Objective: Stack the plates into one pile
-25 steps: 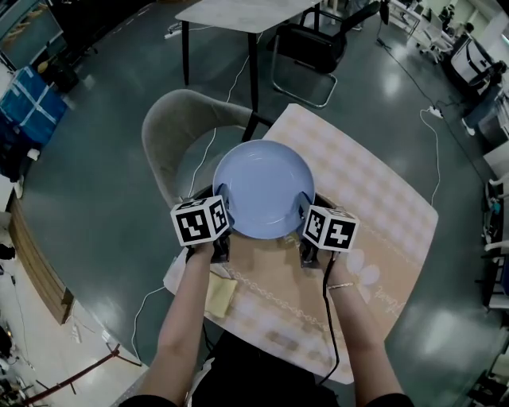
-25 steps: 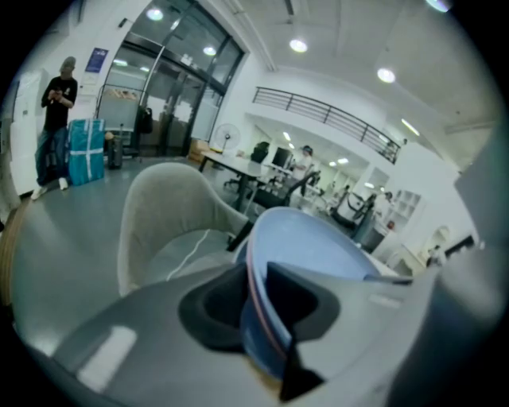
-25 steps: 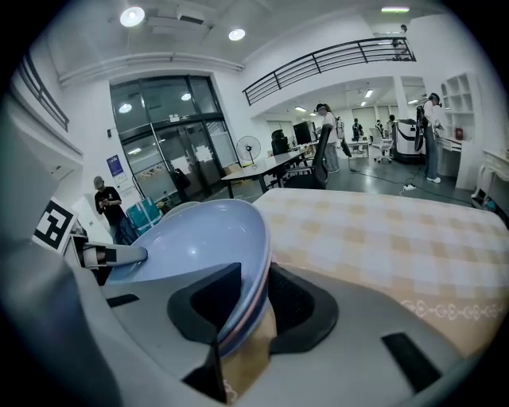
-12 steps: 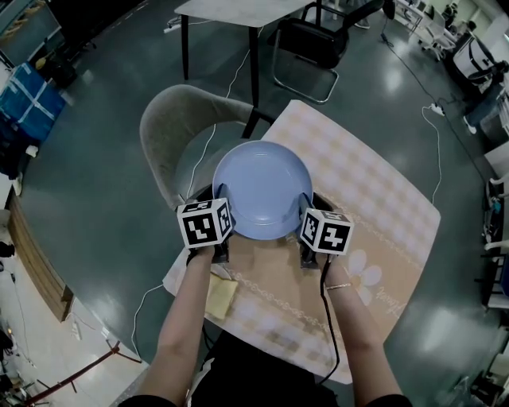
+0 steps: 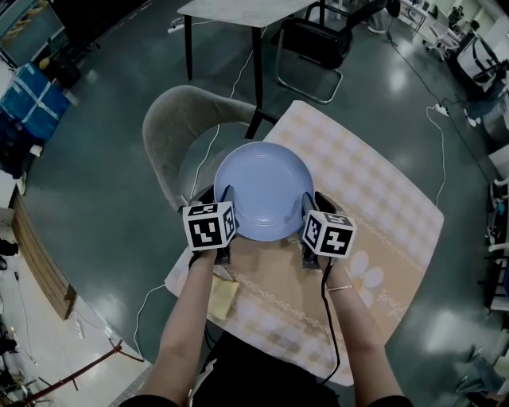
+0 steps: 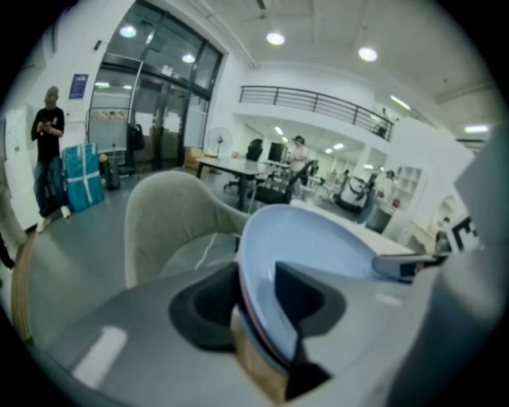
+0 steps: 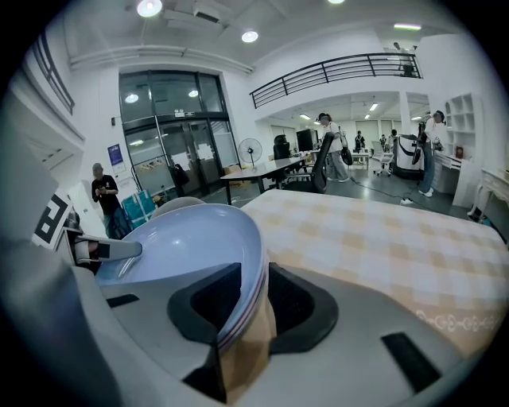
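A pile of pale blue plates (image 5: 262, 187) sits at the far left corner of the checked table (image 5: 374, 199), seen as one round dish from the head view. My left gripper (image 5: 223, 197) has the pile's left rim (image 6: 253, 262) between its jaws. Those jaws are opening, and a strip of plate shows beside the inner pad. My right gripper (image 5: 307, 203) is shut on the right rim (image 7: 246, 270), with pads on both sides of the stacked edges. Brown table covering shows just under the rim in both gripper views.
A grey upholstered chair (image 5: 171, 135) stands just past the table corner, under the plates' far edge. A yellow cloth (image 5: 223, 298) lies near the table's left edge by my left arm. Farther off stand another table (image 5: 238, 12) and a black chair (image 5: 310, 44).
The left gripper's marker cube has shifted a little right and toward me. The plates and the right gripper have barely moved.
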Available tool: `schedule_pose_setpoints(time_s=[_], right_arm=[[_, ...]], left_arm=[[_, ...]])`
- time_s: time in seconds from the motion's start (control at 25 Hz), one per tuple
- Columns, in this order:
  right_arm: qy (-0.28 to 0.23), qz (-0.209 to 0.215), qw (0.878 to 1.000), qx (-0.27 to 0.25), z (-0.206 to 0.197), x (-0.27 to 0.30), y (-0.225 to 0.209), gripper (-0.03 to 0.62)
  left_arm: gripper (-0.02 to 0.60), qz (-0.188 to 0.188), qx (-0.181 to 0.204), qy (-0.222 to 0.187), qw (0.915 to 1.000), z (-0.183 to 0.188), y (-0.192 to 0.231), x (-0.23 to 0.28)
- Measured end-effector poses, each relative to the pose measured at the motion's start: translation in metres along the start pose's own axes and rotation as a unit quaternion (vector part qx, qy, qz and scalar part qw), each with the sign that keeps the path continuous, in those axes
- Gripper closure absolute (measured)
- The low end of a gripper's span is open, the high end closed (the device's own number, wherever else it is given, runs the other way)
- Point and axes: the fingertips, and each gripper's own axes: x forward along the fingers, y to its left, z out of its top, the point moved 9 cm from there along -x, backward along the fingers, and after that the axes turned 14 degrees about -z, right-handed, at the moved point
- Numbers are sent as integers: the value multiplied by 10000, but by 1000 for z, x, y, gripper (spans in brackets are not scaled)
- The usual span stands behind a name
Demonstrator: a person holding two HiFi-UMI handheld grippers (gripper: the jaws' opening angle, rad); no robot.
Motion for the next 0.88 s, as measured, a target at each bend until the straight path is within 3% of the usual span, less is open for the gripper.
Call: schedule_pose_setpoints(time_s=[0.36, 0.56, 0.88], right_arm=[[-343, 9, 9994, 45, 11, -16, -1, 493], [-614, 69, 9981, 67, 19, -34, 0, 499], [-1275, 152, 9917, 37, 34, -76, 4, 543]], left_arm=[[414, 159, 273, -167, 9994, 7, 2, -9], [473, 92, 433, -485, 9978, 19, -6, -23], [514, -63, 899, -828, 9925, 34, -29, -53]])
